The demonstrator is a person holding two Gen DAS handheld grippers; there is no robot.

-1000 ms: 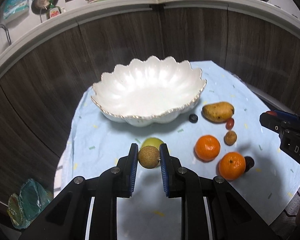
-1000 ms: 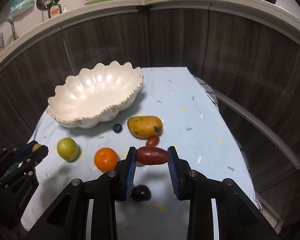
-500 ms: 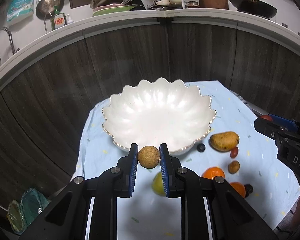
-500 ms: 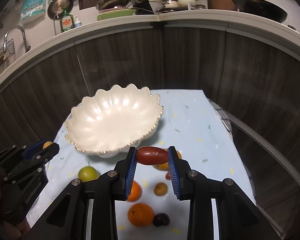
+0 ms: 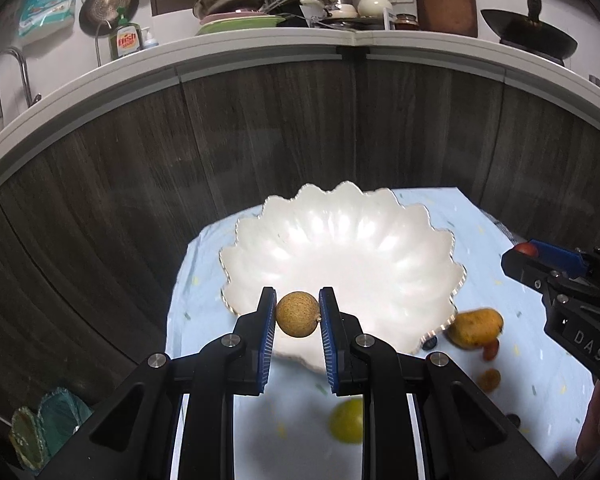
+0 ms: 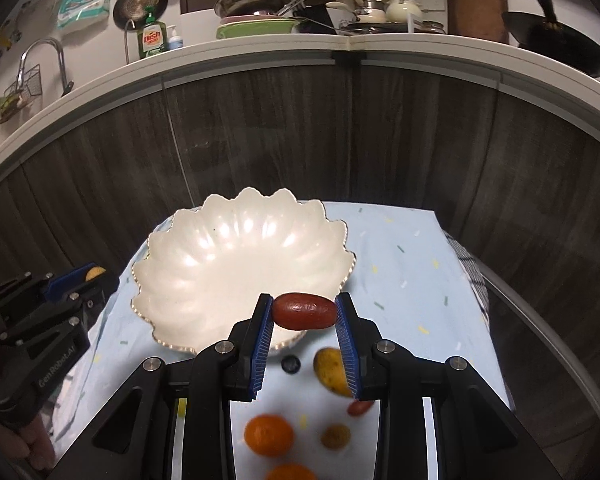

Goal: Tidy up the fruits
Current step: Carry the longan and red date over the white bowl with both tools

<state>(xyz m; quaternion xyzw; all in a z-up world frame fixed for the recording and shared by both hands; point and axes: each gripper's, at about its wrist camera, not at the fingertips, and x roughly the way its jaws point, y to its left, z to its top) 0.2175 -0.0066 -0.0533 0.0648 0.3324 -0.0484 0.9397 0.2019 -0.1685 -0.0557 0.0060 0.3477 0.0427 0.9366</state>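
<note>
Bowl (image 6: 204, 280) 1 | oranges (image 6: 268, 434) 2 | mango (image 6: 330, 372) 1

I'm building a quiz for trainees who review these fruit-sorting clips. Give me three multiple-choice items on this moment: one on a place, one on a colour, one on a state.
1. Where does the mango lie?
A. in the bowl
B. on the cloth beside the bowl
C. on the counter

2. What colour is the oblong fruit in the right gripper?
A. dark red
B. green
C. white

3. What does the white bowl hold?
A. two oranges
B. a lime
C. nothing

Key:
1 B, it rests on the blue cloth near the bowl's rim.
2 A, dark red skin shows between the pads.
3 C, its inside shows bare.
</note>
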